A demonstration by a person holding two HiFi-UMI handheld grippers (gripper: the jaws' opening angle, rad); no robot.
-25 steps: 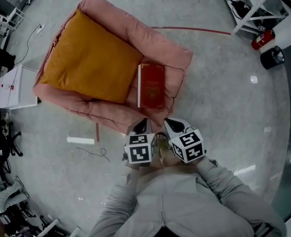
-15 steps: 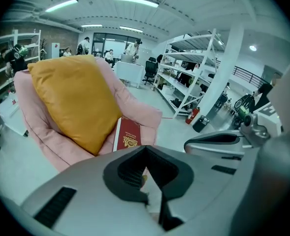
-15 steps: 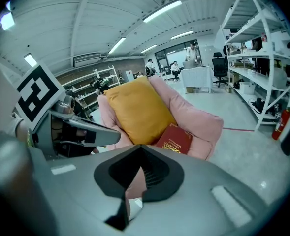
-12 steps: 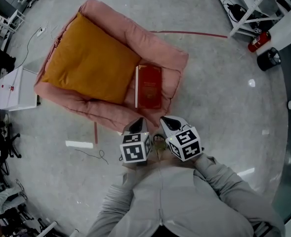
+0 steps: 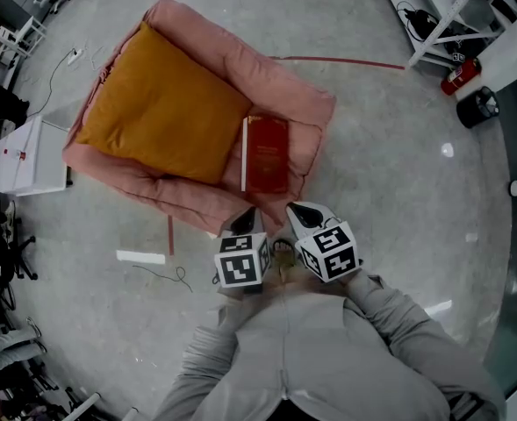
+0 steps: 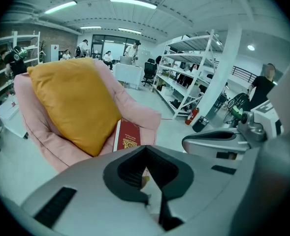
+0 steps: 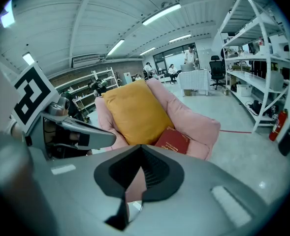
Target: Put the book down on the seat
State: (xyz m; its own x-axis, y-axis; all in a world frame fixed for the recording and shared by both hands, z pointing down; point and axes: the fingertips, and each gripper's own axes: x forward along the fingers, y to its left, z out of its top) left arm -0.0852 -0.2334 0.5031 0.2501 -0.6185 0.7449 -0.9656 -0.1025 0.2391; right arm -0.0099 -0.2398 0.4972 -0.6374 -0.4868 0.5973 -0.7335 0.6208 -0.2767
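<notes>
Book (image 5: 267,154) unmoved on seat (image 5: 304,103), just beyond both hand-held grippers (image 5: 248,215) (image 5: 298,210), untouched

The head view looks steeply down onto the pink seat (image 5: 280,73). Both gripper views face it from low nearby, sharing its front edge.

- Your book (image 5: 267,153) lies on the seat (image 5: 313,105), at its right end.
- The cushion (image 5: 161,112) lies just left of it, touching.
- Nearer you, your left gripper (image 5: 247,215) sits just beside your right gripper (image 5: 298,211).
</notes>
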